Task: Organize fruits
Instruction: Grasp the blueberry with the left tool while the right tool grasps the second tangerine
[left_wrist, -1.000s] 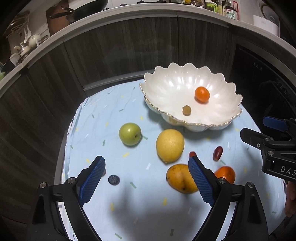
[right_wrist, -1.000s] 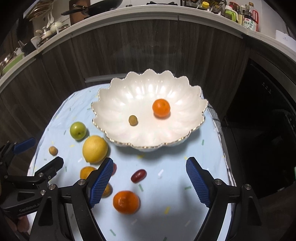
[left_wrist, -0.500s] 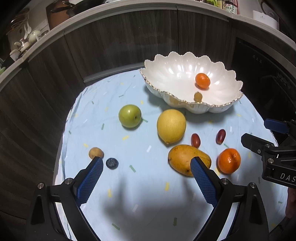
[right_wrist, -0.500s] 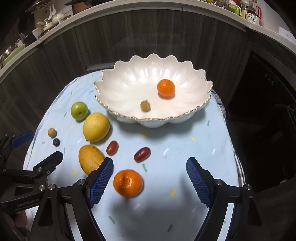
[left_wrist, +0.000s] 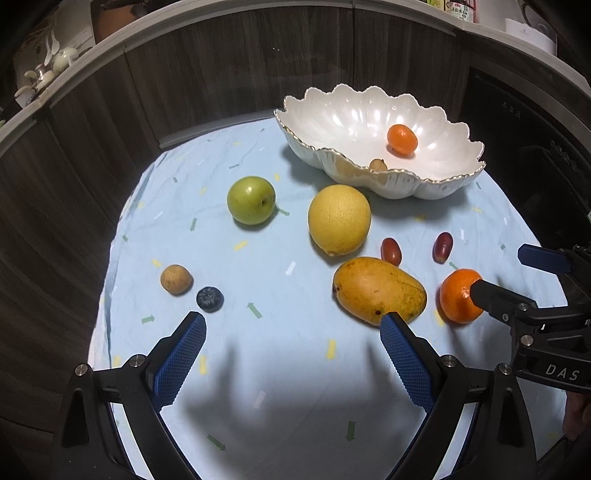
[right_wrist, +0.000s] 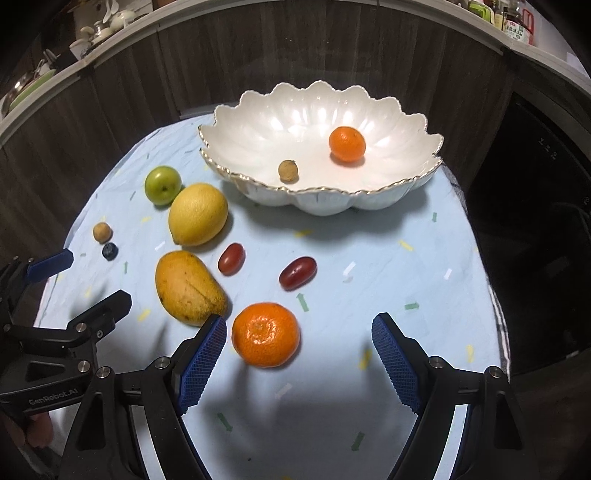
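from the left wrist, the left gripper (left_wrist: 291, 325) has sunk closer to the pale blue cloth (left_wrist: 229, 354) than a second ago, fingers apart over bare cloth near its front edge; the mango (left_wrist: 378, 290) now lies just beyond the right finger, with the brown fruit (left_wrist: 176, 279) and blueberry (left_wrist: 209, 299) come into sight. from the right wrist, the right gripper (right_wrist: 299, 328) is lower too, fingers apart with the tangerine (right_wrist: 266, 334) between them, untouched; the scalloped bowl (right_wrist: 258, 122) sits at the cloth's far edge.
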